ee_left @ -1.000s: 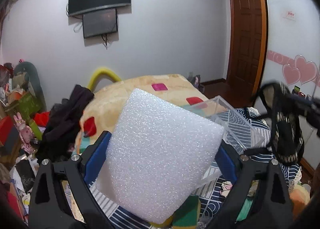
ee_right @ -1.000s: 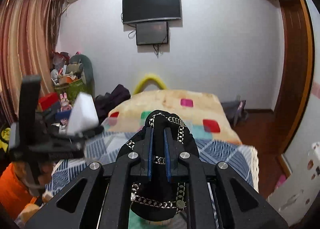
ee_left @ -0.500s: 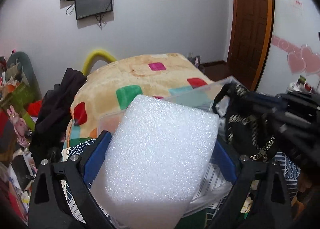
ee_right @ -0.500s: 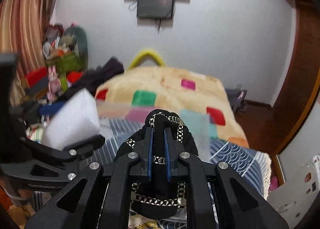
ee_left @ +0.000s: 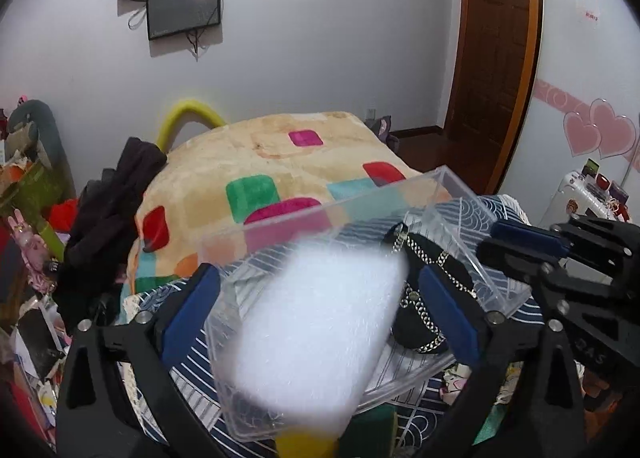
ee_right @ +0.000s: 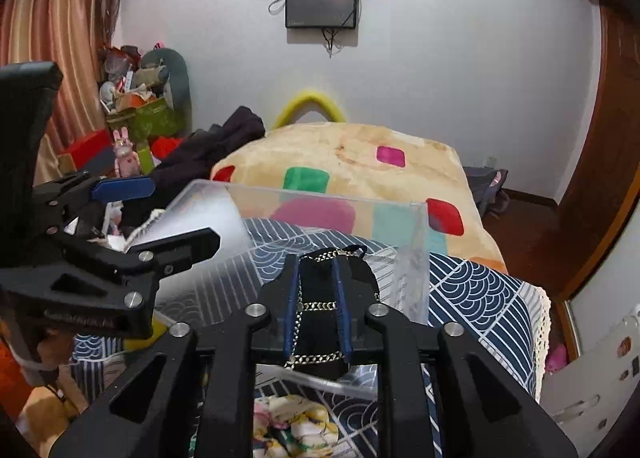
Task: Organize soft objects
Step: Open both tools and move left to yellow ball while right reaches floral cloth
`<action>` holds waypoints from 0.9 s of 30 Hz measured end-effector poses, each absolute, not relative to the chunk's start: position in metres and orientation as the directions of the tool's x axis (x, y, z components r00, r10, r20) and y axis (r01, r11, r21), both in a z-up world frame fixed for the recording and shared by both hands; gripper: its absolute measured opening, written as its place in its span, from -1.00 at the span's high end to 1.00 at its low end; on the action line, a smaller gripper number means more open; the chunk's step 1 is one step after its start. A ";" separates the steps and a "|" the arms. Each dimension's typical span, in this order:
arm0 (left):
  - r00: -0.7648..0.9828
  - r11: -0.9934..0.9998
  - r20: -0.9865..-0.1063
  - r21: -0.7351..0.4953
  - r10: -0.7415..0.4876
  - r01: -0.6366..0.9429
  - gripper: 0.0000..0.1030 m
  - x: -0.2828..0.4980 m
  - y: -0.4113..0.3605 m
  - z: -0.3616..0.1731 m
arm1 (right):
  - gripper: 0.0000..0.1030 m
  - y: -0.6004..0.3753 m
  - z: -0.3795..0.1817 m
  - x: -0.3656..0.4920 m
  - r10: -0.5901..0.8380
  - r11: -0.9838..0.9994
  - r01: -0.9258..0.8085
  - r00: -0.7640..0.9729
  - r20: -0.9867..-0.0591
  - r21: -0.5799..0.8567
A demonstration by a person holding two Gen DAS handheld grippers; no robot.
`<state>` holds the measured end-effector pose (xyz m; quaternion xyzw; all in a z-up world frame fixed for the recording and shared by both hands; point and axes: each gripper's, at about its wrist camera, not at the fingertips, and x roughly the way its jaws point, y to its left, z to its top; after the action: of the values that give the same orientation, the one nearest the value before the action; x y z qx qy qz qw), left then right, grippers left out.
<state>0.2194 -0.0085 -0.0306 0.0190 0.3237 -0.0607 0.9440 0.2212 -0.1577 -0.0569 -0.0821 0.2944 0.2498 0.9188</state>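
A clear plastic box sits on the bed's blue patterned sheet; it also shows in the right wrist view. My left gripper is open; the white foam block is blurred between its fingers, dropping into the box. A black cloth item with gold chain lies in the box's right part. My right gripper is open, its fingers on either side of the black chain item with a gap. The right gripper also shows in the left wrist view.
A beige blanket with coloured squares covers the bed behind the box. Dark clothes and a cluttered toy pile lie left. Green and yellow sponges sit below the box. A wooden door stands right.
Both grippers moved down over the clear box and opened. The foam block slipped from the left gripper and falls blurred. The black chain item left the right gripper's grip and rests in the box.
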 end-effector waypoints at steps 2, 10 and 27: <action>0.788 0.993 -0.610 0.013 -0.087 0.120 -0.98 0.220 -0.010 -0.024 | 0.50 -0.160 -0.053 0.216 0.415 0.865 -0.503 0.712 -0.566 0.002; 0.787 0.996 -0.612 -0.009 -0.076 0.089 -0.98 0.201 0.001 -0.021 | 0.31 -0.170 -0.048 0.199 0.423 0.866 -0.501 0.725 -0.544 0.007; 0.766 1.000 -0.643 -0.010 -0.021 0.019 -0.83 0.120 0.043 -0.086 | -0.34 -0.175 -0.088 0.158 0.384 0.865 -0.499 0.717 -0.582 -0.043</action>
<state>0.1195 0.0428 -0.0861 -0.0015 0.3422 -0.0107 0.9396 0.1582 -0.1751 -0.0875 -0.0989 0.2899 0.2398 0.9212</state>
